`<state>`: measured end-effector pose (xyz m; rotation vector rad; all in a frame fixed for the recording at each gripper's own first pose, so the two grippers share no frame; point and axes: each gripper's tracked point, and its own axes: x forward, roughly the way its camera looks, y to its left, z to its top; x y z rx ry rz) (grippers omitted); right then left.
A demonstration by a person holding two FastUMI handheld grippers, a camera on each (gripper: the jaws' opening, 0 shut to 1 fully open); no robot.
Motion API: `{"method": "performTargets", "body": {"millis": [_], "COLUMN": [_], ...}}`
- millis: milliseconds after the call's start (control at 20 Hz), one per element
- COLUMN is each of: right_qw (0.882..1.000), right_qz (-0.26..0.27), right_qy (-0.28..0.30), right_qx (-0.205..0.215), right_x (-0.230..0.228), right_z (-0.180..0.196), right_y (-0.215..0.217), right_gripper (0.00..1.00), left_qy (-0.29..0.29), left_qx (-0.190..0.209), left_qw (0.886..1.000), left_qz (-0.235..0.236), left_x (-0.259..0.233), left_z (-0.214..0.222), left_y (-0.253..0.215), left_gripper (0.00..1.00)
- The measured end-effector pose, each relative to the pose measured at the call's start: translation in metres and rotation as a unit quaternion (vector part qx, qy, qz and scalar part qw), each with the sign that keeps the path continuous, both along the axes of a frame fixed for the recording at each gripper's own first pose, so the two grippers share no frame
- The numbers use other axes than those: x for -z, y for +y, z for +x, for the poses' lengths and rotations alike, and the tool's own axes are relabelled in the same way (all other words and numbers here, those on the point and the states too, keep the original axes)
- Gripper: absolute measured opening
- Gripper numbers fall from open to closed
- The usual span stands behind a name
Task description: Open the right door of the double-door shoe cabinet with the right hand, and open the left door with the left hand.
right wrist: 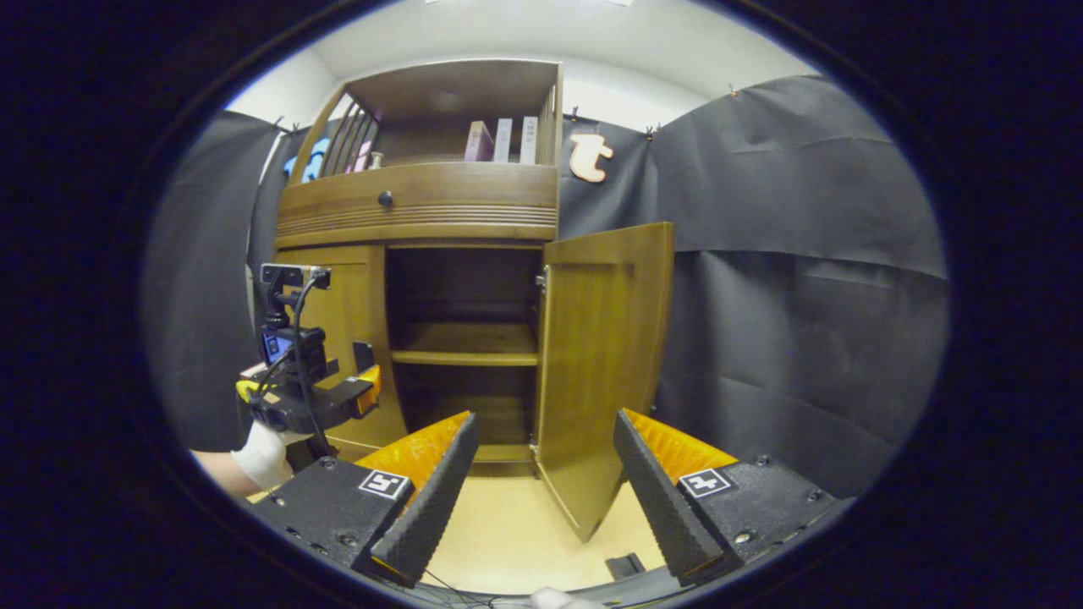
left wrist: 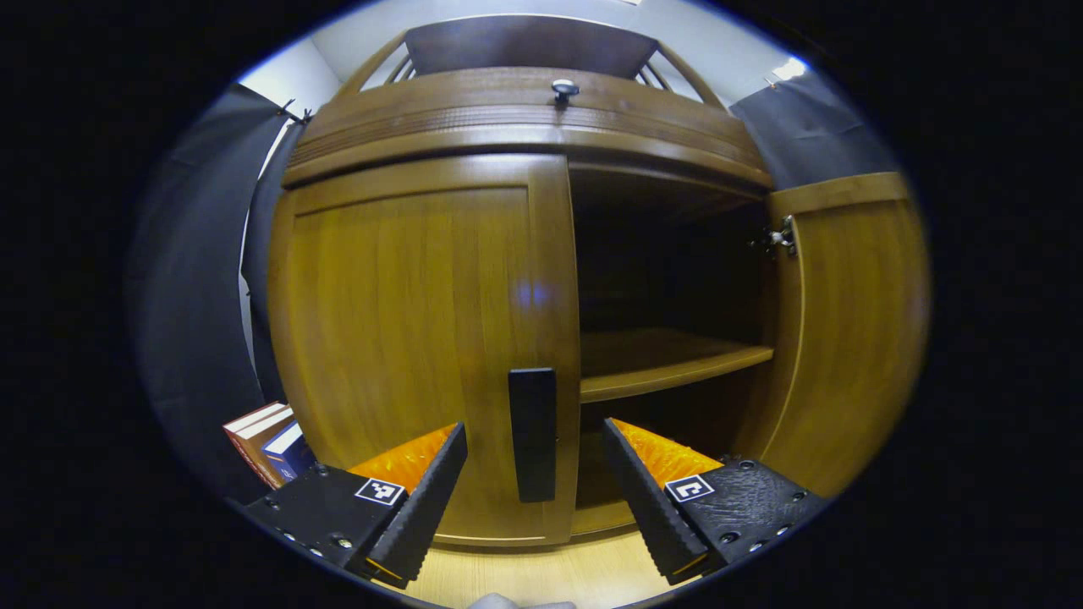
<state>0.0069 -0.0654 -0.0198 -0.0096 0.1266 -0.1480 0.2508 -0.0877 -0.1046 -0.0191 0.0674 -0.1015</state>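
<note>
Left gripper view: wooden shoe cabinet (left wrist: pixel 525 127) dead ahead on a pale wood floor (left wrist: pixel 541 571), black cloth wall (left wrist: pixel 195 279) on both sides. Left door (left wrist: pixel 415 338) closed, its black handle (left wrist: pixel 533 433) just beyond the left gripper (left wrist: pixel 535 474) and lined up with the gap; jaws spread wide, nothing between them, no contact visible. Right door (left wrist: pixel 854 321) swung open at far right; interior dark, one shelf (left wrist: pixel 668 364) visible. Small knob (left wrist: pixel 564 87) on the drawer band above. Books (left wrist: pixel 271 440) stacked low at left beside the cabinet.

Right gripper view: farther back, whole cabinet in frame, open rack on top with a few books (right wrist: pixel 503 139). Right door (right wrist: pixel 605 364) stands open toward the camera, edge near the right gripper (right wrist: pixel 546 482); jaws spread, empty. Left gripper (right wrist: pixel 338 397) sits at the closed left door (right wrist: pixel 351 338), held by a white-gloved hand (right wrist: pixel 262 452). Small dark object (right wrist: pixel 626 565) on the floor, near edge; cannot tell what.
</note>
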Motion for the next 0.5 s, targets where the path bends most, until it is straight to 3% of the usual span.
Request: {"method": "performTargets", "body": {"millis": [150,200,350,450,500], "right_qw": [1.000,1.000,1.000,1.000,1.000], "right_qz": [-0.005,-0.004,-0.007,-0.008,-0.008], "right_qy": [0.007,0.008,0.017,0.023,0.025], "right_qx": [0.017,0.019,0.019,0.017,0.016], "right_x": [0.005,0.004,0.009,0.011,0.012], "right_z": [-0.008,-0.008,-0.008,-0.010,-0.011], "right_y": [-0.012,-0.014,-0.014,-0.015,-0.015], "right_gripper": [1.00,1.00,1.00,1.00,1.00], "left_qy": [0.007,0.007,0.011,0.018,0.021], "left_qx": [0.000,-0.004,-0.008,0.006,0.011], "left_qw": [1.000,1.000,1.000,1.000,1.000], "left_qz": [0.000,0.000,-0.002,-0.010,-0.011], "left_x": [0.011,0.013,0.020,0.026,0.026], "left_z": [0.013,0.015,0.026,0.031,0.031], "left_y": [0.000,0.002,0.007,0.000,-0.003], "left_gripper": [0.99,0.87,0.76,0.52,0.55]}}
